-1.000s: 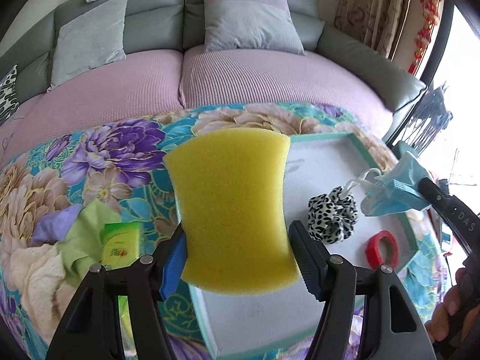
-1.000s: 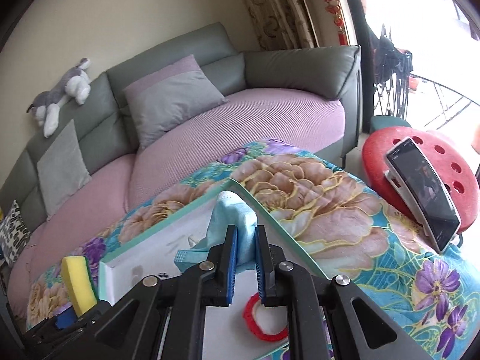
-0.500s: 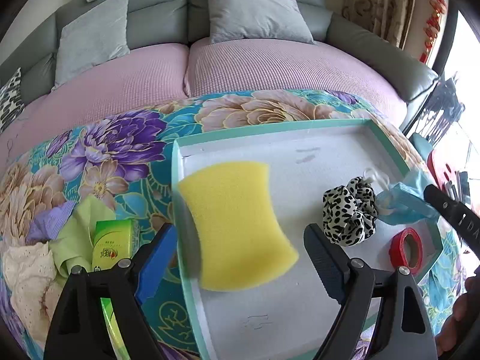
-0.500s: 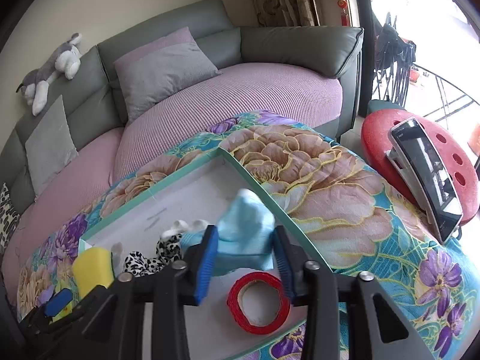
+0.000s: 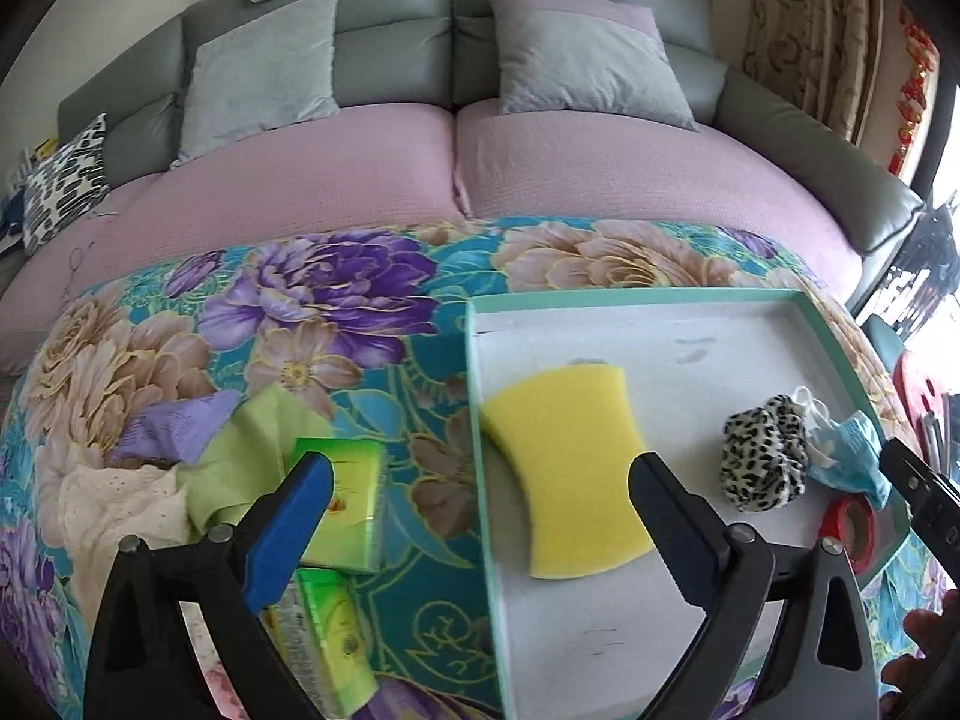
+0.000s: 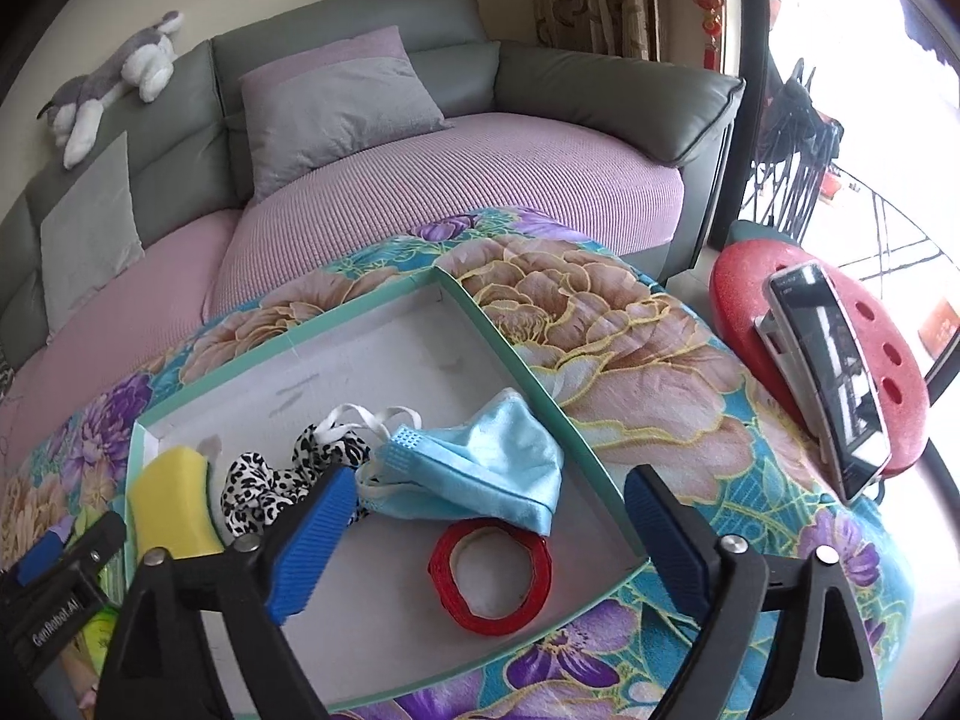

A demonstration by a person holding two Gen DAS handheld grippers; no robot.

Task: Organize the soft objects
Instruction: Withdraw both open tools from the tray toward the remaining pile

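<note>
- Sponge (image 5: 570,474), yellow, waisted shape, flat on tray (image 5: 660,336) floor, at tray's left wall, near corner side.
- Leopard-print scrunchie (image 5: 765,459) also inside tray, right of sponge, apart from it.
- Blue face mask (image 6: 480,462) crumpled, inside tray by right wall, just beside scrunchie, white ear loops trailing onto scrunchie.
- Red tape roll (image 6: 489,576) lying flat in tray's near right corner, just below mask; touching or not, cannot tell.
- Left gripper (image 5: 480,516) jaws spreading wide, opening at this moment; sponge below, between the blue pads in view but not pressed, nothing pinched.
- Right gripper (image 6: 486,525) jaws likewise opening, spread wide; mask and tape roll under the gap, pads off both, nothing held.
- "GenRobot.AI" printed in white on left gripper body, readable in right wrist view, lower left.
- Outside tray, to its left: two green packets (image 5: 351,504), printed label too small to read; lime cloth (image 5: 252,456), purple cloth (image 5: 174,426), cream lace cloth (image 5: 114,504) bunched together.
- Floral cloth (image 5: 336,300), teal with purple and beige blooms, under tray and everything else.
- Beyond tray: sofa (image 5: 540,168), pink seat, grey back, grey cushions; plush toy (image 6: 114,84) on sofa back.
- Right of tray: red stool (image 6: 888,324), phone (image 6: 834,372) propped on it, screen text unreadable.
</note>
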